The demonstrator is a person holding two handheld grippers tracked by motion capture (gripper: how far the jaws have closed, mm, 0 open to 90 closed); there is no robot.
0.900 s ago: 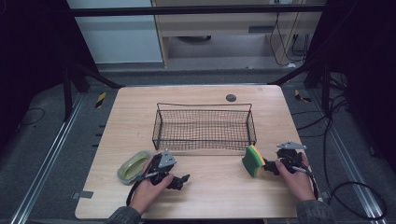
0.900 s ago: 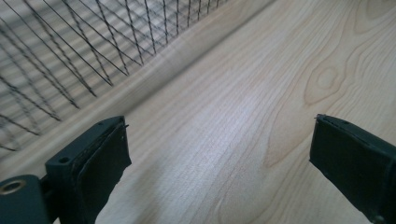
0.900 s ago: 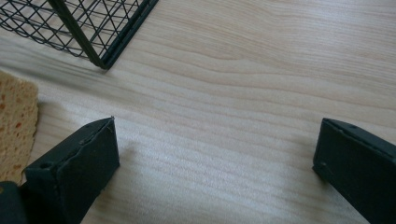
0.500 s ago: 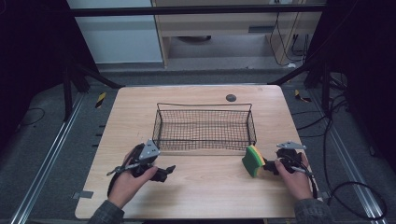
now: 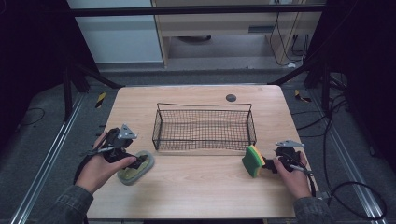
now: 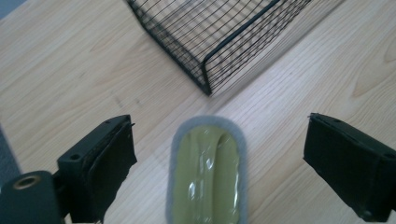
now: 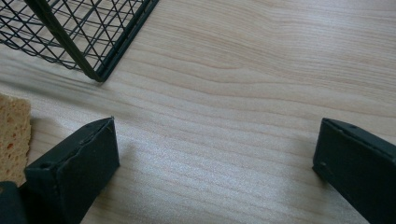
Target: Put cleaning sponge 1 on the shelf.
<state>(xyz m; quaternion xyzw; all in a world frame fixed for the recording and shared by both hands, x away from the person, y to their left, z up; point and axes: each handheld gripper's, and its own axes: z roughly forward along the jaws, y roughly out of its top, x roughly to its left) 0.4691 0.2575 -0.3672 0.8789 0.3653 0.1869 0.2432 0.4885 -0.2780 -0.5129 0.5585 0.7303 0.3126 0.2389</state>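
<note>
An oval olive-green scrub pad (image 5: 139, 169) with a grey rim lies flat on the wooden table (image 5: 201, 193), left of the black wire basket (image 5: 204, 105). My left gripper (image 5: 135, 162) points at it from the left. In the left gripper view the pad (image 6: 205, 186) lies between the open jaws of my left gripper (image 6: 219, 140), and neither jaw touches it. A yellow sponge with a green face (image 5: 252, 161) stands on edge right of the basket's front corner. My right gripper (image 5: 267, 164) sits just behind it, open, with bare wood between the jaws (image 7: 215, 140). The sponge (image 7: 11, 135) is outside the left jaw.
The basket (image 6: 219, 42) is empty, and one corner (image 7: 70, 32) lies close ahead of each gripper. A small dark round spot (image 5: 230, 97) marks the table's far side. Cables (image 5: 355, 196) lie on the floor to the right, and a metal rail (image 5: 46, 168) runs along the left.
My left hand has swung from the pad's right side over to its left and now points at the pad. The pad, the sponge and my right hand have stayed put.
</note>
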